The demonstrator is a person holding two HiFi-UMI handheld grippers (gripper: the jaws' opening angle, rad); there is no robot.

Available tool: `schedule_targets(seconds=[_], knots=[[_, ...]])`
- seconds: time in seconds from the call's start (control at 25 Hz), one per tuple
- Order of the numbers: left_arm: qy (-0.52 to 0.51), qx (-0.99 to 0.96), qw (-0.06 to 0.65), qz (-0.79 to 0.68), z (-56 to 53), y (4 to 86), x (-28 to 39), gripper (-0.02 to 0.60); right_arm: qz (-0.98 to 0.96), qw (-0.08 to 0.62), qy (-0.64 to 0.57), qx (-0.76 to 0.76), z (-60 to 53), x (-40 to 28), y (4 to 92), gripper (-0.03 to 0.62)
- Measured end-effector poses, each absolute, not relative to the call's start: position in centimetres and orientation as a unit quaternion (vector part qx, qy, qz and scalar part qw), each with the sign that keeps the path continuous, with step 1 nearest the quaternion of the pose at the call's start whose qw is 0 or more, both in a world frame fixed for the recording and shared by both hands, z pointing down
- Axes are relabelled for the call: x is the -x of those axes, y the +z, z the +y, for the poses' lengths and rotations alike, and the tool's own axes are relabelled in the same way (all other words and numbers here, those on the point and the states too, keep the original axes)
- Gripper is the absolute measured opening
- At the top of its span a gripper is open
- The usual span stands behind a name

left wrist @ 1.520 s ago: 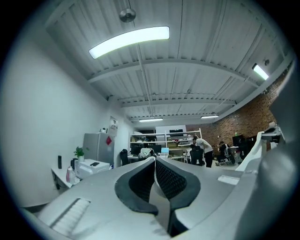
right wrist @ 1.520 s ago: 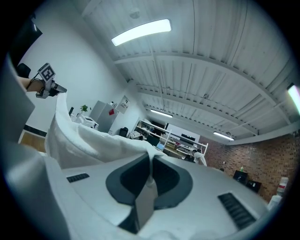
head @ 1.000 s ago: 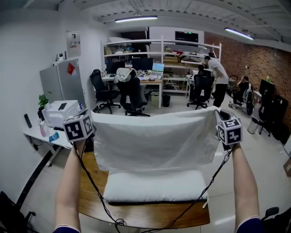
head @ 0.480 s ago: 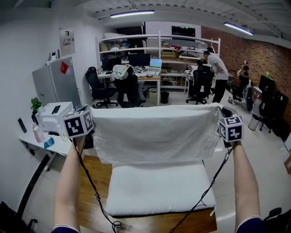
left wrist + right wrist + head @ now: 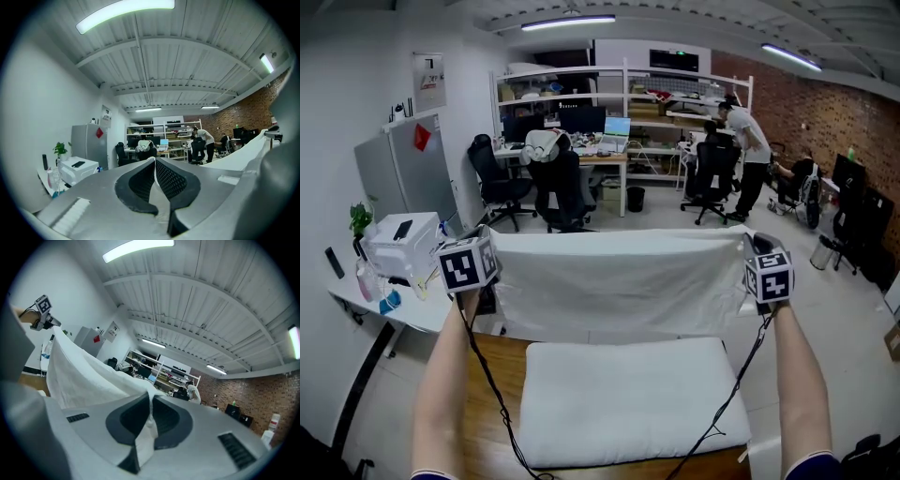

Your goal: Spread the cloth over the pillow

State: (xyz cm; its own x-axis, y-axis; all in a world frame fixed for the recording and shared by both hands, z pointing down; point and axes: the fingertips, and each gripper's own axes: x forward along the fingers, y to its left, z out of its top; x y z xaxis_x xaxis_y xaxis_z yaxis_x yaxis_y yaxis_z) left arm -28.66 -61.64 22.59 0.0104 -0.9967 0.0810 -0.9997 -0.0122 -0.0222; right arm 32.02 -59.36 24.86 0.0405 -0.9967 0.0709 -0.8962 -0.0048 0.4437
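Observation:
A white cloth (image 5: 619, 281) hangs stretched between my two grippers, beyond the far edge of a white pillow (image 5: 628, 398) that lies on a wooden table (image 5: 492, 394). My left gripper (image 5: 487, 246) is shut on the cloth's left top corner, and my right gripper (image 5: 748, 242) is shut on its right top corner. In the left gripper view a thin fold of cloth (image 5: 158, 202) is pinched between the dark pads (image 5: 176, 180). The right gripper view shows the cloth (image 5: 84, 376) running off to the left from the pinched corner (image 5: 149, 427). The cloth's lower edge hangs just behind the pillow.
A white side table (image 5: 389, 305) with a printer (image 5: 403, 246) and bottles stands left of the wooden table. Office chairs (image 5: 567, 192), desks and shelves fill the room behind. People (image 5: 748, 155) are at the back right. Black cables (image 5: 492, 394) trail from both grippers.
The view has tipped down and closer, so more of the pillow shows. Both grippers have moved the stretched cloth outward, and its lower edge now hangs behind the pillow's far edge.

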Motion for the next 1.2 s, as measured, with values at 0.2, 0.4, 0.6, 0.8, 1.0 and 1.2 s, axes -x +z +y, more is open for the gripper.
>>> schedule_targets(seconds=[0.2, 0.4, 0.6, 0.8, 1.0, 1.2], knots=[[0.045, -0.711, 0.046, -0.700, -63.1, 26.1, 28.5, 0.012, -0.682, 0.204, -0.110, -0.694, -61.1, -32.3, 27.9, 0.025], [0.069, -0.708, 0.068, -0.700, -64.1, 30.2, 28.7, 0.012, -0.686, 0.209, -0.083, -0.692, -62.2, -32.3, 30.8, 0.025], [0.092, -0.704, 0.097, -0.697, -64.1, 34.3, 28.7, 0.012, -0.689, 0.227, -0.056, -0.686, -62.4, -32.3, 34.6, 0.025], [0.108, -0.704, 0.119, -0.692, -63.4, 37.7, 28.5, 0.012, -0.690, 0.247, -0.027, -0.679, -61.8, -32.5, 38.6, 0.025], [0.129, -0.702, 0.152, -0.683, -62.0, 42.0, 28.5, 0.012, -0.693, 0.265, 0.006, -0.670, -60.3, -32.5, 42.8, 0.025], [0.162, -0.699, 0.180, -0.672, -60.3, 46.5, 28.3, 0.012, -0.693, 0.284, 0.048, -0.661, -58.3, -32.9, 47.0, 0.026]])
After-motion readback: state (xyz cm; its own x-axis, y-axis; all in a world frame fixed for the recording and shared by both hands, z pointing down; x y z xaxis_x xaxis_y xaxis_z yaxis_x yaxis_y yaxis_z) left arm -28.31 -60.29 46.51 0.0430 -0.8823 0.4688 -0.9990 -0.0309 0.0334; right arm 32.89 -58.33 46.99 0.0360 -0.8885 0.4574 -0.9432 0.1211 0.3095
